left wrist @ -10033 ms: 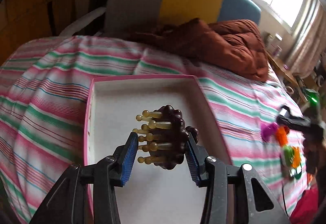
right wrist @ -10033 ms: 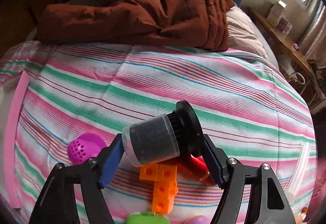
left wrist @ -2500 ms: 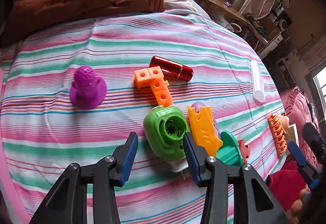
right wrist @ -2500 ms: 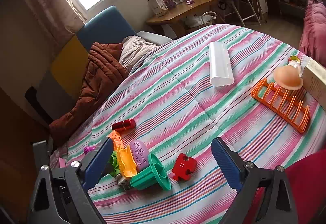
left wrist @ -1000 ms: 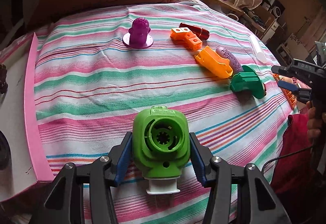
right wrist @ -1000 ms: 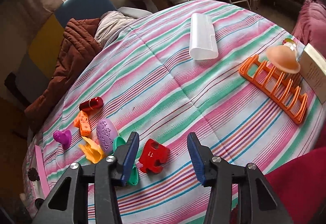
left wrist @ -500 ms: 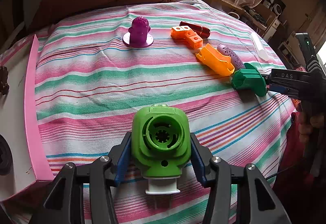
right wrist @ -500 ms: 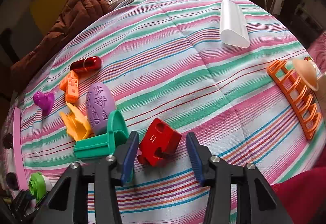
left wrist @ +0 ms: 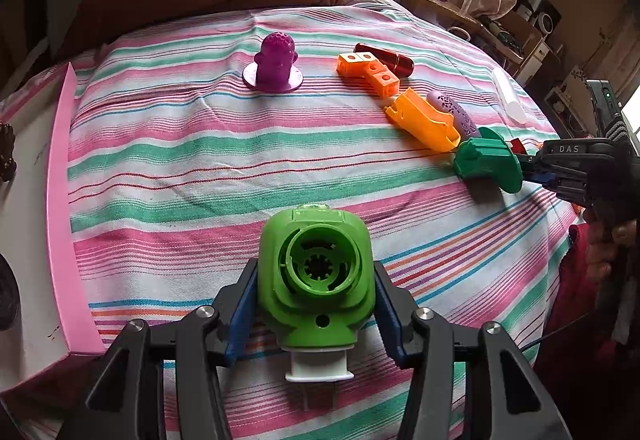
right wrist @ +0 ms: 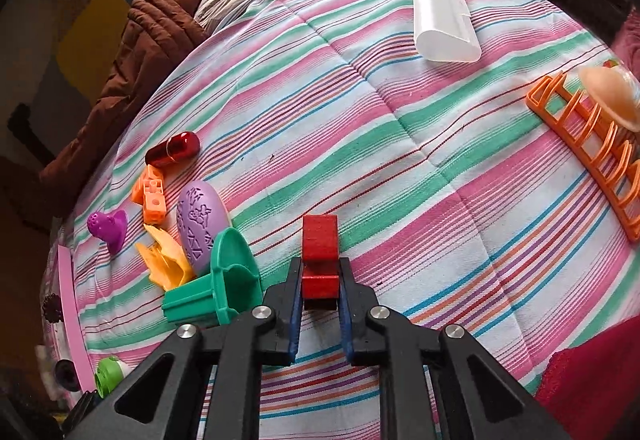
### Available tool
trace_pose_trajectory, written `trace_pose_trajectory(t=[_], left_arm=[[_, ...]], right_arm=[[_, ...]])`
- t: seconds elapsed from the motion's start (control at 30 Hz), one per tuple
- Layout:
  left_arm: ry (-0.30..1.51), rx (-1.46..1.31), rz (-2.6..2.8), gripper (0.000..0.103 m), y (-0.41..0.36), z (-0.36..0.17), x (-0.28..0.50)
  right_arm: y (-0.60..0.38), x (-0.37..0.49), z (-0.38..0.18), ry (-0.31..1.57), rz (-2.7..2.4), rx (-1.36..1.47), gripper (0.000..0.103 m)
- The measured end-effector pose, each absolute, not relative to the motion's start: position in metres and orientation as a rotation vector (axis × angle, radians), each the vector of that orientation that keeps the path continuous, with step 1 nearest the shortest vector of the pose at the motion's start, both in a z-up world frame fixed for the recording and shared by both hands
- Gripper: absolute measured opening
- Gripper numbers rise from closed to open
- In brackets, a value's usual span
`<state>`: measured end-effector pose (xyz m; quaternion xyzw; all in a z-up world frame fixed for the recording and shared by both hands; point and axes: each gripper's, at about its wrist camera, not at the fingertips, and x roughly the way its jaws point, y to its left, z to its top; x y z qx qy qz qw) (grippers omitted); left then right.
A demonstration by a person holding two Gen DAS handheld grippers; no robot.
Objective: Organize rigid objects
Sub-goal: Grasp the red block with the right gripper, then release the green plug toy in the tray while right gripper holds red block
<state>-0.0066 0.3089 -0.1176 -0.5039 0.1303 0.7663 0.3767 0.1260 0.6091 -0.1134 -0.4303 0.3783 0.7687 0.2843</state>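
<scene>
- Step in hand: pick-up phase of sorting loose toys off the striped bedspread (left wrist: 168, 168); both tools carry a piece at once
- Left gripper (left wrist: 316, 304): jaws held fairly wide, pads pressed on both flanks of the green housing (left wrist: 316, 276), lower centre of the left wrist view; its white stub points toward the camera
- Right gripper (right wrist: 319, 294): jaws have just been closing and now stand narrow, clamped on the red puzzle piece (right wrist: 319, 256), lower centre of the right wrist view; the piece stands on edge between the pads
- Destination, as judged: the pink-rimmed box (left wrist: 60, 200) at the left edge of the left wrist view, with dark items already inside
- Next move, as judged: lift the red piece clear of the teal flanged part (right wrist: 220, 280) just to its left, then carry both loads to the box
- Left on the cloth: purple knobbed toy (left wrist: 274, 62), orange blocks (left wrist: 370, 74), red capsule (left wrist: 384, 58), yellow-orange piece (left wrist: 424, 122), lilac egg (right wrist: 202, 224), white tube (right wrist: 442, 20), orange rack (right wrist: 592, 136)
- Writing: "DAS" reads on the right tool's body at the right edge of the left wrist view; no other legible marking
</scene>
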Motion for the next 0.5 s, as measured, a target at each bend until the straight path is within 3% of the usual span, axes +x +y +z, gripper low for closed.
trace_pose_trajectory(t=[0.13,0.2,0.27,0.3,0.5], left_arm=[[0.333,-1.285,1.962,0.053,0.309,-0.118,-0.006],[0.338,-1.280,1.965,0.053,0.310,-0.119,-0.005],[0.350,-1.268,1.972,0.053,0.311,-0.119,-0.004],[0.353,-1.264,1.975,0.053,0.311,-0.119,-0.003],[0.356,-1.246,2.002,0.053,0.308,-0.116,0.000]], right_arm=[[0.611,0.128,-0.111,1.034,2.056,-1.125,0.028],[0.611,0.128,-0.109,1.014,2.051,-1.121,0.028],[0.610,0.128,-0.108,0.991,2.049,-1.124,0.024],[0.609,0.125,-0.108,0.956,2.052,-1.138,0.015],[0.600,0.113,-0.109,0.815,2.057,-1.191,0.015]])
